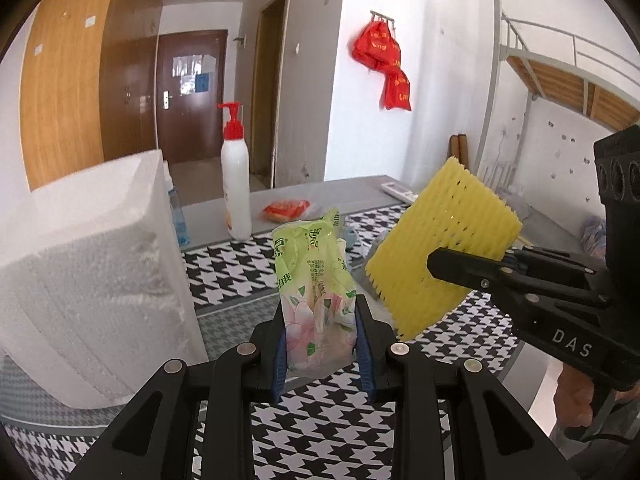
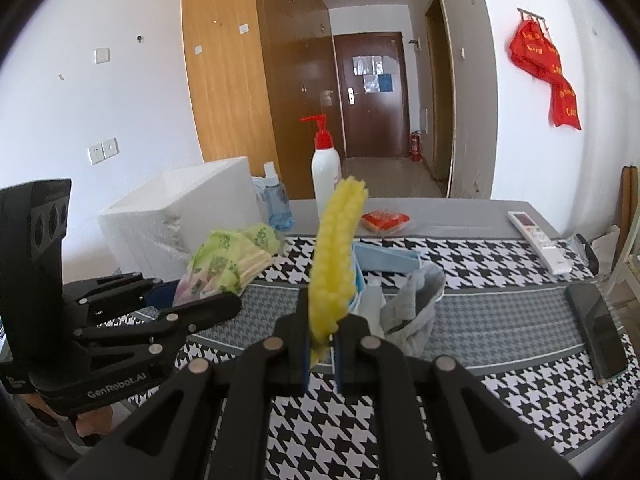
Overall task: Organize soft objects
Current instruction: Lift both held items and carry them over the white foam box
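L gripper (image 1: 320, 344): jaws part-closed, clamped on the tissue pack (image 1: 316, 292) low down, pads on both sides. Pack stood upright, clear of the cloth; probably gripped near the base so the soft body wouldn't fold over.
R gripper (image 2: 322, 340): jaws squeezed right down on the foam net (image 2: 336, 256), pinching its bottom edge. Net is thin and squashy, so a near-full close looked needed to keep it.
Net pose: edge-on in R view, flat face showing in L view at 2 o'clock of the pack, tilted. Held by one edge, rest stuck up free.
Both items: off the table, side by side, not touching as far as I could tell.
Foam box (image 1: 92, 264): white, open-top, at 9 o'clock of the pack in L view. Likely the drop spot, judging from task + size; not certain.
Left on cloth (image 2: 500, 276): grey sock (image 2: 416, 312) and blue mask box (image 2: 384, 258) near centre, red packet (image 2: 386, 220) at 12 o'clock beyond them.
Hard stuff: pump btl (image 2: 326, 184), spray btl (image 2: 276, 204), remote (image 2: 538, 240), phone (image 2: 598, 328) sat at the edges, prob. not part of the sort.
Risk: net could slip, grip area is small.
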### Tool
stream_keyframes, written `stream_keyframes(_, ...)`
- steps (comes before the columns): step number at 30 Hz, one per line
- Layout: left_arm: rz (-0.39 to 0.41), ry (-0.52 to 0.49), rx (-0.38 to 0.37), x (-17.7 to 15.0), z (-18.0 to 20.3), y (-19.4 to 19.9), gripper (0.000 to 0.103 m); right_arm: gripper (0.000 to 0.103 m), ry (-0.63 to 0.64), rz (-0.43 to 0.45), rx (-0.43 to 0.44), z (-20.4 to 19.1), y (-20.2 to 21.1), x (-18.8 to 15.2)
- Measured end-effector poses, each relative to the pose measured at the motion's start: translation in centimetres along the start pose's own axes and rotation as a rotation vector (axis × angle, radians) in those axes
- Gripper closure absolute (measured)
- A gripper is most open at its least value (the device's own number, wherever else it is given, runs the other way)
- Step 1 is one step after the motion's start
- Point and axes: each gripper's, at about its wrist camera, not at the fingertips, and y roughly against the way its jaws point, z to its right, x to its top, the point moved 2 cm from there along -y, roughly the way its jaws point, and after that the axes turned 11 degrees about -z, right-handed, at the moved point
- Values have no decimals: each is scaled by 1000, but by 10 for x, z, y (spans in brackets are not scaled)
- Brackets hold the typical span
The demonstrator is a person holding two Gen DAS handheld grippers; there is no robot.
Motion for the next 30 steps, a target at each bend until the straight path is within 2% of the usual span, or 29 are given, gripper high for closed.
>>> stream_keyframes(16, 83, 7, 40, 16, 6, 38, 73, 91, 14, 77, 7, -9, 37, 21)
stream_keyframes(30, 122, -20, 67, 43, -4, 38, 73, 91, 15, 140, -21, -9, 42, 47)
